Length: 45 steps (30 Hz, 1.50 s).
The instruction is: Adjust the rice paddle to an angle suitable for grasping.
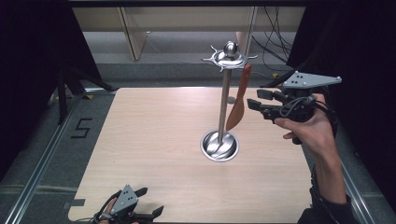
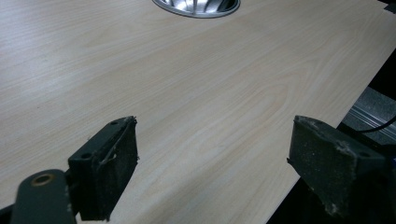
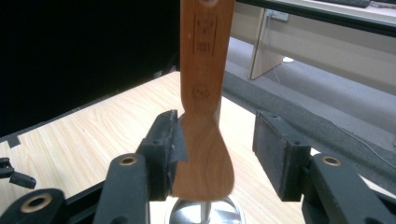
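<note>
A brown wooden spatula (image 1: 237, 107) hangs blade down from the spiked top of a metal stand (image 1: 224, 102) at the table's middle. My right gripper (image 1: 254, 99), held in a hand at the right, reaches level toward the blade. In the right gripper view the spatula (image 3: 205, 93) stands between the jaws of the right gripper (image 3: 217, 149). The left pad lies against the blade's edge and the right pad stands clear of it, so the grip is open. My left gripper (image 1: 152, 200) rests open at the table's front left, with nothing between its jaws (image 2: 212, 163).
The stand's round dish base (image 1: 219, 146) sits on the pale wooden table (image 1: 154, 140); its rim (image 2: 196, 5) shows far ahead in the left gripper view. Metal rails run along both table sides. Dark curtains close off left and right.
</note>
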{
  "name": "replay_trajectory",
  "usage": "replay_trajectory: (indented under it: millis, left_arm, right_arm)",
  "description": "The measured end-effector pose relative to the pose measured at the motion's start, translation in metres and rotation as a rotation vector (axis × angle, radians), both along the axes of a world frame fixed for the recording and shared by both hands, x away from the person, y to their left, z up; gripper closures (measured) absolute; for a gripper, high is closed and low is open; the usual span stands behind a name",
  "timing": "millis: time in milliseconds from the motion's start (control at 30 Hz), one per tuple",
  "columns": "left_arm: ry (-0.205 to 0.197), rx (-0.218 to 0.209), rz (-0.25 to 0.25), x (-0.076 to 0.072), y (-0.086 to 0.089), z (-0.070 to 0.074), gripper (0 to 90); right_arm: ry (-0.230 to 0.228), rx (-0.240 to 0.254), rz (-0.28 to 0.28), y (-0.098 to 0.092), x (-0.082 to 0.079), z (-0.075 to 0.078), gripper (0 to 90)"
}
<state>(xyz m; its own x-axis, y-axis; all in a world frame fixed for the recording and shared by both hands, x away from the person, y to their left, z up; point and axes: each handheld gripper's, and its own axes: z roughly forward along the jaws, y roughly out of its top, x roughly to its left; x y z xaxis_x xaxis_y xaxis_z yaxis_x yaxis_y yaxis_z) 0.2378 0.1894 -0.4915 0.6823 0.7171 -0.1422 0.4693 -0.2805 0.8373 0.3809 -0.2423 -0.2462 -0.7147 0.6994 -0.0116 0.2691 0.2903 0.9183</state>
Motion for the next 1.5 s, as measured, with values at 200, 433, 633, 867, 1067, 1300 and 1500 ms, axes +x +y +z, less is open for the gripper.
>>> replay_trajectory:
  millis: [200,433,633,867,1067,1300,1500]
  left_arm:
    - [-0.012,0.022,-0.006,0.000,0.000,0.001,15.0]
    - [-0.006,0.001,-0.006,0.001,0.000,0.000,15.0]
    - [0.006,-0.011,0.007,0.001,-0.001,-0.001,14.9]
    - [0.006,-0.002,0.004,0.001,0.000,-0.001,14.9]
    - [-0.010,0.040,-0.013,0.003,0.002,0.002,15.0]
    - [0.001,-0.001,-0.009,0.003,-0.003,0.002,14.9]
    - [-0.008,-0.005,-0.005,0.002,-0.002,0.001,14.9]
  right_arm:
    - [0.018,0.005,-0.008,-0.011,-0.007,-0.014,47.9]
    - [0.021,0.010,-0.012,-0.014,-0.014,-0.029,44.7]
    - [0.010,0.013,-0.007,-0.012,-0.020,-0.043,42.8]
    - [0.025,0.025,-0.010,-0.013,-0.023,-0.058,40.3]
    - [0.036,0.027,-0.019,-0.016,-0.022,-0.068,36.2]
    - [0.040,0.027,-0.028,-0.023,-0.021,-0.087,34.2]
    - [0.092,0.049,-0.057,-0.028,-0.019,-0.100,32.7]
